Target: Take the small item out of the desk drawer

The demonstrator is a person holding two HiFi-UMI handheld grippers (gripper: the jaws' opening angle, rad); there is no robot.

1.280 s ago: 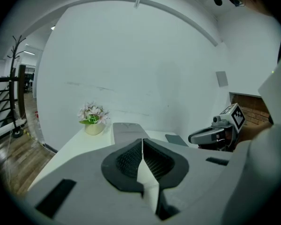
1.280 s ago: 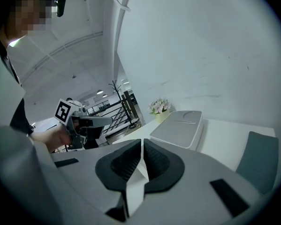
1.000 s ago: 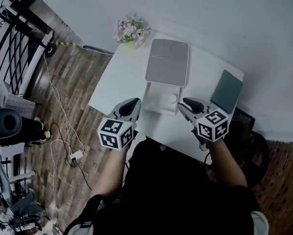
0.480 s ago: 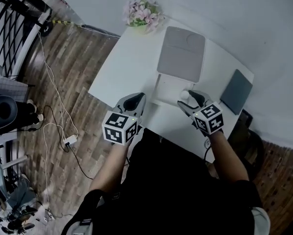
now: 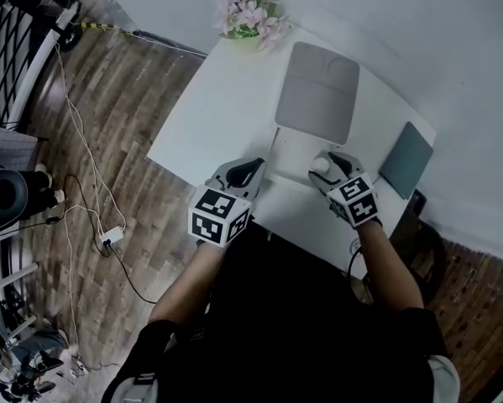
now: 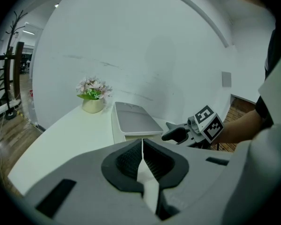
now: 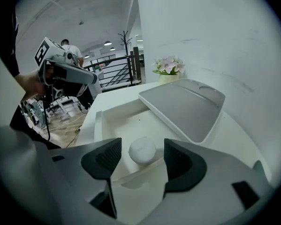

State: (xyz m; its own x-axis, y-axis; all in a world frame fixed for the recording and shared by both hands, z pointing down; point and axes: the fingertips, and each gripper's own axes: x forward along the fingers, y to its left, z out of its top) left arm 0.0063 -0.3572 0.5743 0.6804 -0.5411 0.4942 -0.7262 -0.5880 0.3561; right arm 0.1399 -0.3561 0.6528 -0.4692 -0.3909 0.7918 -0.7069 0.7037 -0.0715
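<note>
The small item (image 7: 142, 150), a white ball, lies on the floor of the open drawer (image 7: 124, 125), close to the drawer's front wall and towards its right side; I cannot tell if it touches the wall. I judge that the step in hand is the reach for the grasp, so the item is not yet taken.

To do it well, the right gripper (image 7: 141, 154) should come lower until its pads are level with the middle of the ball, not with its top, because a round thing slips easily upward out of a high grip. The front wall is just beside the ball, so the near side of the gripper should pass over this wall without hitting it. It is better to close slowly and keep the ball centred, then lift straight up.

The right jaws have just been opening and stand wide apart. The ball is between them, with a gap on each side, and neither pad touches it.

The left gripper (image 6: 142, 146) has its jaws together with nothing between them. It hangs over the front edge of the desk (image 5: 209, 116), left of the drawer, and touches nothing.
</note>
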